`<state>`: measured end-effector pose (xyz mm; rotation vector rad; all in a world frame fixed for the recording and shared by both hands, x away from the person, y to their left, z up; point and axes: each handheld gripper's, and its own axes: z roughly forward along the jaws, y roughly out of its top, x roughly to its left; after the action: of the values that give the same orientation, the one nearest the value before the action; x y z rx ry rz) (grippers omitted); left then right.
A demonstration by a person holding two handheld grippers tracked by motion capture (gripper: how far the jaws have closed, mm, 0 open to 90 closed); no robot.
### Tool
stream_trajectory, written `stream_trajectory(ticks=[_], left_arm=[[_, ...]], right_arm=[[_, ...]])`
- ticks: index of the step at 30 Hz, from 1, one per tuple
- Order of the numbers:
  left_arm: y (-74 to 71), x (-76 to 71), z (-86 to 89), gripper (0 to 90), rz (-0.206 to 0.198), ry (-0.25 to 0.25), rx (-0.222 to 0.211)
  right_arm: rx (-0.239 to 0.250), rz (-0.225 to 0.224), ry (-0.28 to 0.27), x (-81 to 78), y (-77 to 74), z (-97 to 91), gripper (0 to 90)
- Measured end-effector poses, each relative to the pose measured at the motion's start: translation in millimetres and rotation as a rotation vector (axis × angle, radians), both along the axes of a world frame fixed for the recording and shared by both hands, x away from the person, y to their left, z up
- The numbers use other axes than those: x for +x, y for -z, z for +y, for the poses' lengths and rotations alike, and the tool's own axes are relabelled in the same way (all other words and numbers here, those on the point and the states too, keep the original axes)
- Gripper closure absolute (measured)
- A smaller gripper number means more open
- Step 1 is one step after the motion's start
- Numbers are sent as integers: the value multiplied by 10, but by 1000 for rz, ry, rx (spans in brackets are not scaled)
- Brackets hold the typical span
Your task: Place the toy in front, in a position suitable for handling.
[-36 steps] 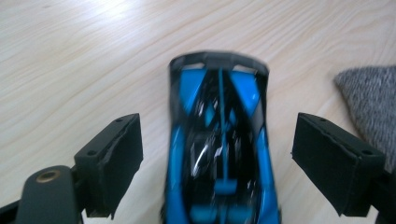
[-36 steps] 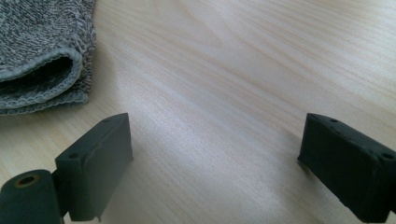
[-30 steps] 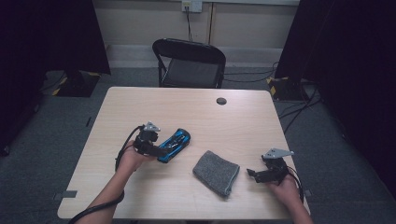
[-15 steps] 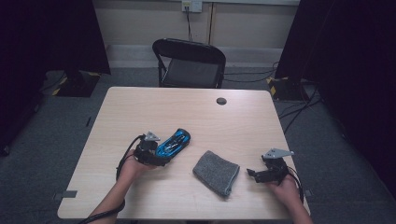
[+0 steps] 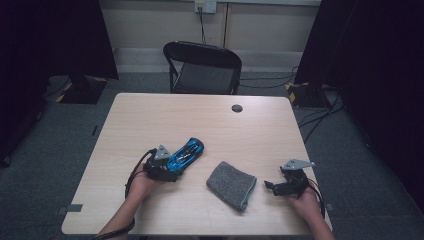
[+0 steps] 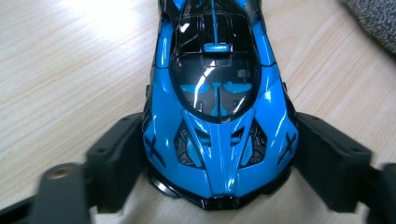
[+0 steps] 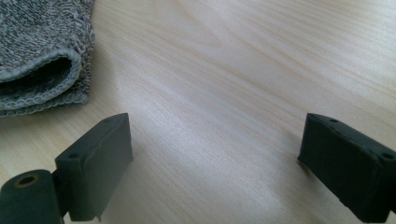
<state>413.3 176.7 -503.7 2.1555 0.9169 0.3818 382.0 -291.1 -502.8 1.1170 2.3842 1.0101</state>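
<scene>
Left gripper [image 5: 167, 172]: jaws have just been closing, one on each flank of the car's [image 6: 217, 107] near end, at or almost at the bodywork; firm contact cannot be confirmed. The car is glossy blue with black panels, upright on the bench [image 5: 150, 120] at front left. Right gripper [image 7: 215, 163]: jaws wide apart, nothing between them, near the grey cloth [image 5: 231, 184].
</scene>
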Motion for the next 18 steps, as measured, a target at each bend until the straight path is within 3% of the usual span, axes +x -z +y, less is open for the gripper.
stream_trajectory(ticks=[14, 18], left_arm=[[2, 3, 4, 247, -4, -3, -7], [2, 2, 3, 248, -4, -4, -6]], right_arm=[[0, -1, 9, -1, -1, 0, 92], [-20, 17, -5, -6, -36, 16, 152]])
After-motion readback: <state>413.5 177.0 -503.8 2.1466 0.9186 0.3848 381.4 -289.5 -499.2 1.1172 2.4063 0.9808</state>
